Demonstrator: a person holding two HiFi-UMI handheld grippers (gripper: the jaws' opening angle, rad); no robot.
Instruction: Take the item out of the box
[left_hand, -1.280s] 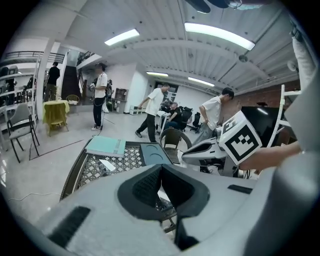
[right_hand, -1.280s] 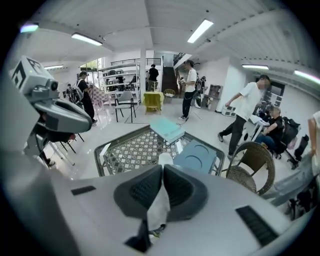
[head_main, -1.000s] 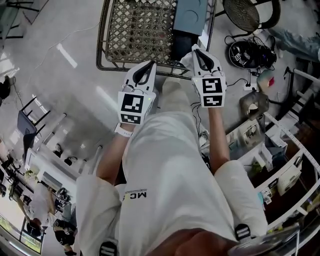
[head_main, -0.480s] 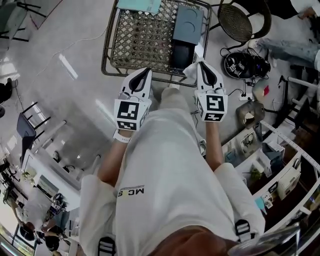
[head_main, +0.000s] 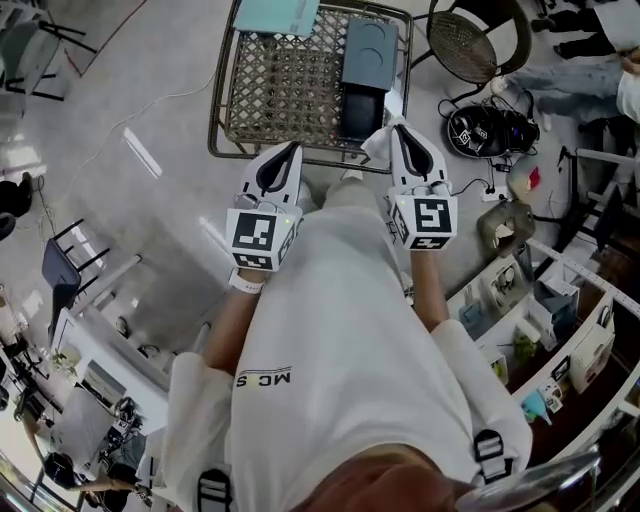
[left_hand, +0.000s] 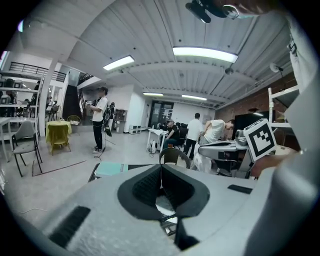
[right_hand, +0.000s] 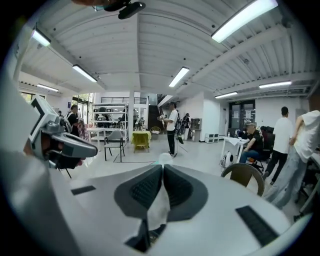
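A dark open box (head_main: 362, 108) with a grey-blue lid (head_main: 369, 52) behind it lies on a woven lattice table (head_main: 285, 85). My right gripper (head_main: 396, 128) hangs at the table's near edge beside the box. It is shut on a thin white crumpled sheet (head_main: 376, 143), which shows between the pads as the white sheet (right_hand: 159, 210) in the right gripper view, where that gripper (right_hand: 163, 172) has its jaws pressed together. My left gripper (head_main: 294, 150) is held level with it to the left; in the left gripper view it (left_hand: 161, 172) is shut with nothing between its jaws.
A teal sheet (head_main: 275, 14) lies at the table's far side. A round wicker chair (head_main: 470, 38) stands right of the table, with a dark helmet-like thing and cables (head_main: 482, 128) on the floor. Shelving (head_main: 560, 320) runs along the right. People stand about the hall.
The view has shifted so more of the lattice table shows. Both grippers sit slightly lower in the picture, still at the table's near edge; the right one keeps hold of the white sheet.
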